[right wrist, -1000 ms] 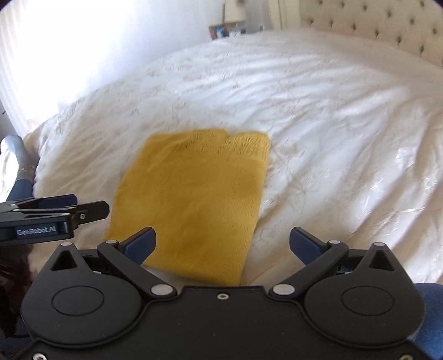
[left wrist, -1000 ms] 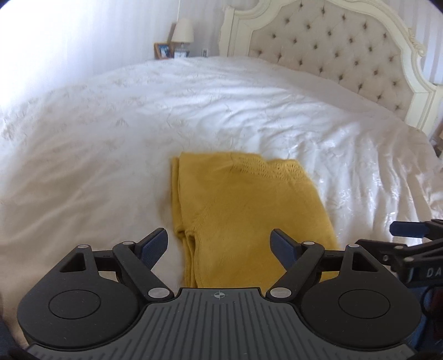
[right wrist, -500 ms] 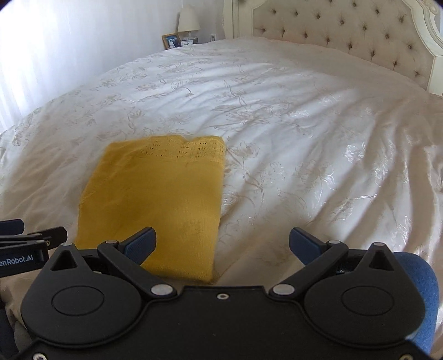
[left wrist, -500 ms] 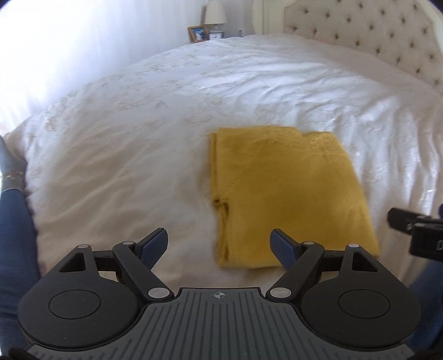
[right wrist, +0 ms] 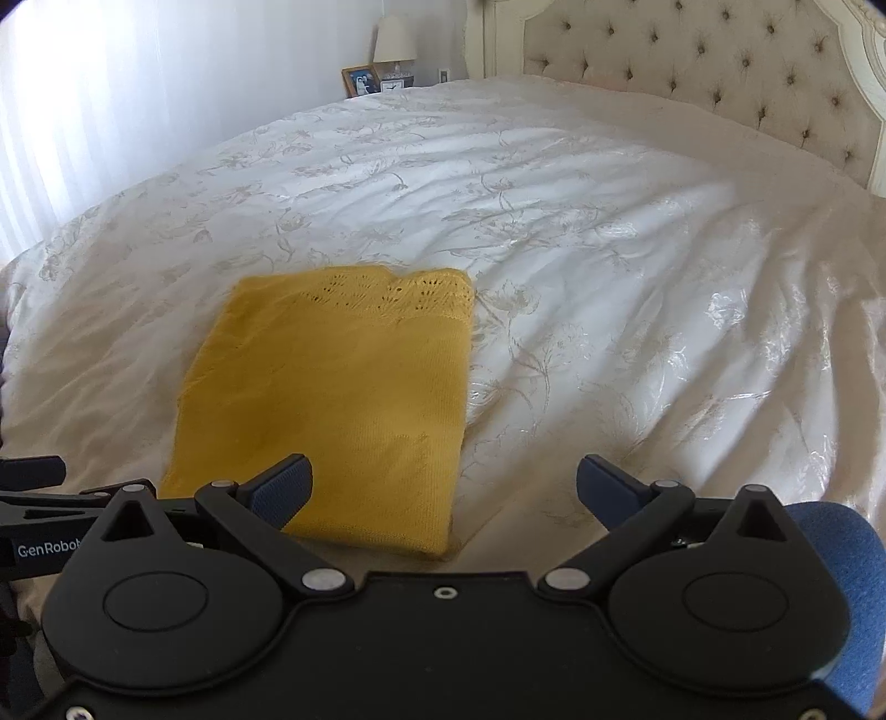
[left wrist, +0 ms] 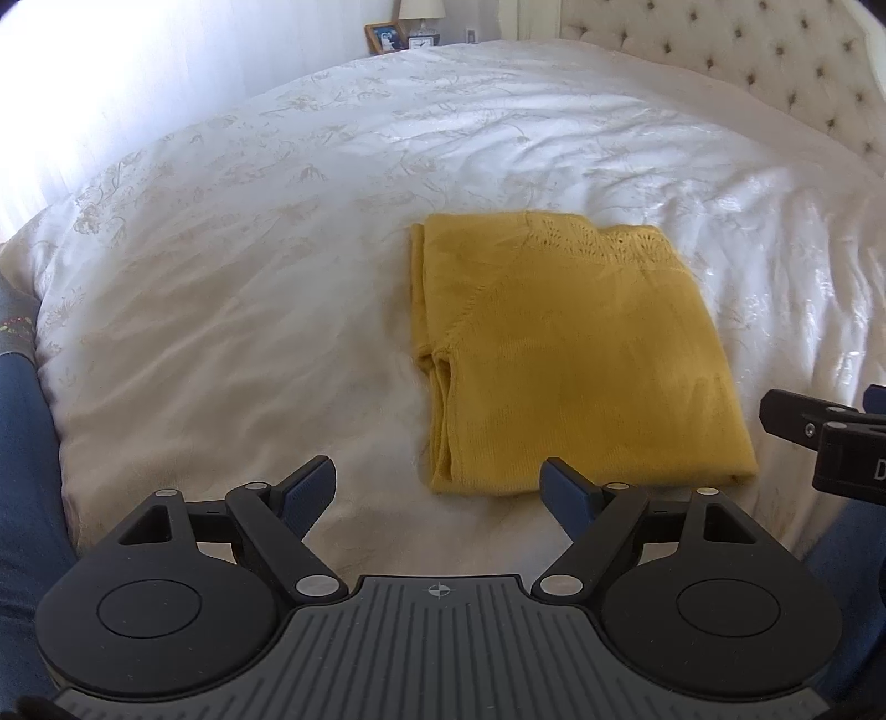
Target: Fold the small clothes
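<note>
A yellow knit top (left wrist: 576, 360) lies folded into a neat rectangle on the bed (left wrist: 249, 277), near its front edge (lacy hem at the far end). The left gripper (left wrist: 440, 490) hovers just before the top's near-left corner, jaws spread wide and holding nothing. The right gripper (right wrist: 443, 490) hangs over the top's near-right corner, likewise released and empty. A tufted headboard (right wrist: 720, 72) stands behind, with a lamp (right wrist: 394, 41) and framed photo (right wrist: 359, 80) beside it.
</note>
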Action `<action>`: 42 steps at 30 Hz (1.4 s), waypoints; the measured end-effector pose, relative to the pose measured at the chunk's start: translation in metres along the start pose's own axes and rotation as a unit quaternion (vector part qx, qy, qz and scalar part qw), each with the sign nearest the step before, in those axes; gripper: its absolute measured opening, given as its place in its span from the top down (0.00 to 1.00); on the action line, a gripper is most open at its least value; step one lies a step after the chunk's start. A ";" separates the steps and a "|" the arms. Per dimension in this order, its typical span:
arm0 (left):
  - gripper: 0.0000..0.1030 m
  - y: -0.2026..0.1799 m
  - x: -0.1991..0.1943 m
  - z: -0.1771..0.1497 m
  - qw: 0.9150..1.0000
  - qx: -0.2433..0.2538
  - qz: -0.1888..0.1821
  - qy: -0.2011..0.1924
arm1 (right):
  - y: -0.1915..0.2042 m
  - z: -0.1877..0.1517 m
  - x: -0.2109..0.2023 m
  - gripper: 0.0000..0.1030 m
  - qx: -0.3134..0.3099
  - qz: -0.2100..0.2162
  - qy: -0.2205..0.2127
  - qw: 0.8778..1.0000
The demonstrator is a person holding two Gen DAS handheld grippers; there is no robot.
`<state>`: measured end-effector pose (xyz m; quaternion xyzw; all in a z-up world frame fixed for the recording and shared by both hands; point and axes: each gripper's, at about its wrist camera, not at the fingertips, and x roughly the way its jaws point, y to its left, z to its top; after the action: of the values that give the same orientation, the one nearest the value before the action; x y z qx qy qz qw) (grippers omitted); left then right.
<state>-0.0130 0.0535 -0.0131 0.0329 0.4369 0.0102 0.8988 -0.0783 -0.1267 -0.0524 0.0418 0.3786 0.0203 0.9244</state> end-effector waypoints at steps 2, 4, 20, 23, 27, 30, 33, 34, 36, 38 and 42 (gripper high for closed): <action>0.22 0.000 0.000 -0.002 1.000 0.001 -0.003 0.004 | 0.000 -0.001 0.001 0.02 0.005 0.003 0.003 1.000; 0.22 0.000 0.001 -0.003 1.000 0.001 -0.006 0.008 | 0.000 -0.002 0.001 0.02 0.006 0.003 0.008 1.000; 0.22 -0.006 0.004 -0.004 0.999 0.008 -0.027 0.023 | -0.003 -0.004 0.002 0.02 0.021 0.011 0.012 1.000; 0.22 -0.007 0.005 -0.004 0.999 0.010 -0.028 0.024 | -0.004 -0.004 0.003 0.02 0.024 0.013 0.013 1.000; 0.22 -0.008 0.006 -0.004 0.999 0.011 -0.029 0.027 | -0.005 -0.004 0.003 0.02 0.031 0.018 0.015 0.999; 0.22 -0.006 0.008 -0.004 0.999 0.010 -0.031 0.030 | -0.005 -0.005 0.004 0.02 0.036 0.021 0.017 0.999; 0.22 -0.006 0.009 -0.005 0.999 0.010 -0.032 0.031 | -0.006 -0.006 0.006 0.02 0.041 0.024 0.019 0.999; 0.22 -0.006 0.009 -0.005 0.999 0.010 -0.032 0.032 | -0.006 -0.006 0.006 0.02 0.042 0.024 0.021 0.999; 0.22 -0.007 0.010 -0.006 0.999 0.009 -0.033 0.034 | -0.005 -0.006 0.007 0.02 0.045 0.026 0.022 0.998; 0.22 -0.007 0.010 -0.006 0.999 0.009 -0.033 0.035 | -0.005 -0.007 0.008 0.02 0.048 0.027 0.024 0.998; 0.22 -0.008 0.011 -0.006 0.999 0.008 -0.035 0.035 | -0.006 -0.007 0.010 0.02 0.052 0.030 0.027 0.998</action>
<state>-0.0112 0.0465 -0.0258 0.0250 0.4691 -0.0235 0.8825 -0.0765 -0.1311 -0.0649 0.1003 0.4027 0.0291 0.9094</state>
